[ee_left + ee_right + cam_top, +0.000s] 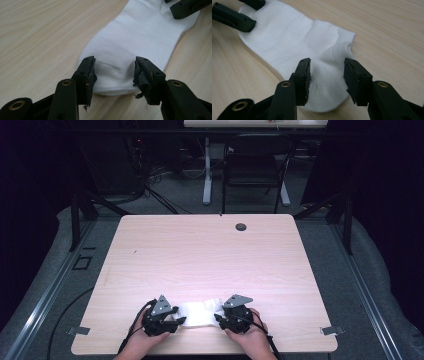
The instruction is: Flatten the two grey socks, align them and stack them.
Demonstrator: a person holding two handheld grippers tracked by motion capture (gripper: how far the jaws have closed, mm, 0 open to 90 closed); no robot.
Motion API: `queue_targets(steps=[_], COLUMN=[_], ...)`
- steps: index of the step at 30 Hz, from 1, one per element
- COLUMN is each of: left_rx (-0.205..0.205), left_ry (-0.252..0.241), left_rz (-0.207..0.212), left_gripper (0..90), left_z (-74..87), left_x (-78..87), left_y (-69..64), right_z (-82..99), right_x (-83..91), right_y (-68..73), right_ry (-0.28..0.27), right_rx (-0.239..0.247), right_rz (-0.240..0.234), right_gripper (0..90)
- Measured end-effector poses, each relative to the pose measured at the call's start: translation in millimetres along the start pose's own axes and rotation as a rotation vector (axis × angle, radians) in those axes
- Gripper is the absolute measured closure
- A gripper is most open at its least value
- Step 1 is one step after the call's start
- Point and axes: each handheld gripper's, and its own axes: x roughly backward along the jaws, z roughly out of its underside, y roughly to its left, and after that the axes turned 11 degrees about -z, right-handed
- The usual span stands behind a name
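Note:
A white ankle sock (200,314) lies flat near the front edge of the wooden table (200,250), between the two hand-held grippers. My left gripper (179,320) is at its left end. In the left gripper view, the jaws (115,72) stand open astride that end of the sock (140,37), with cloth slightly creased between them. My right gripper (218,318) is at the other end. In the right gripper view, its jaws (327,75) stand open over the sock (287,40).
A round cable hole (241,226) sits near the table's far edge. Metal clips (331,330) are fixed at the front corners. A black chair (255,170) and a desk leg stand on the floor beyond the table.

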Motion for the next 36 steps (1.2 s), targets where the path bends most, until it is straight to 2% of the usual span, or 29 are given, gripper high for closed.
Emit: queue_targets(steps=[7,10,17,19,21,24,30,36], left_rx=[0.016,0.018,0.072,0.073,0.076,0.060,0.079,0.092], left_ry=[-0.027,-0.031,-0.039,-0.046,-0.046,-0.045,-0.044,-0.045], left_rz=[-0.015,-0.016,-0.008,-0.012,-0.014,-0.024,-0.026,-0.007], left_gripper=[50.5,50.5,50.4,50.3,50.1,48.9,48.0,44.8], left_z=[-4.3,-6.0,-10.7,-11.5,-11.5,-11.7,-12.0,-12.9], left_x=[-10.7,-13.6,-21.3,-23.1,-23.0,-22.9,-22.8,-22.6], left_y=[12.6,15.3,21.7,22.8,21.6,20.3,20.1,21.5], right_z=[-8.6,-10.1,-12.2,-12.4,-12.1,-11.5,-11.5,-11.9], right_x=[-8.6,-10.3,-11.4,-11.2,-11.5,-12.3,-12.6,-12.7], right_y=[-16.0,-17.2,-22.6,-24.2,-24.2,-22.8,-22.1,-21.3], right_ry=[-0.040,-0.044,-0.047,-0.048,-0.054,-0.060,-0.069,-0.080], right_rx=[-0.034,-0.033,-0.035,-0.037,-0.040,-0.039,-0.050,-0.059], right_rz=[0.010,0.017,0.023,0.024,0.025,0.029,0.027,0.019], right_gripper=[57.6,57.6,57.3,57.3,57.2,56.6,55.2,52.9])
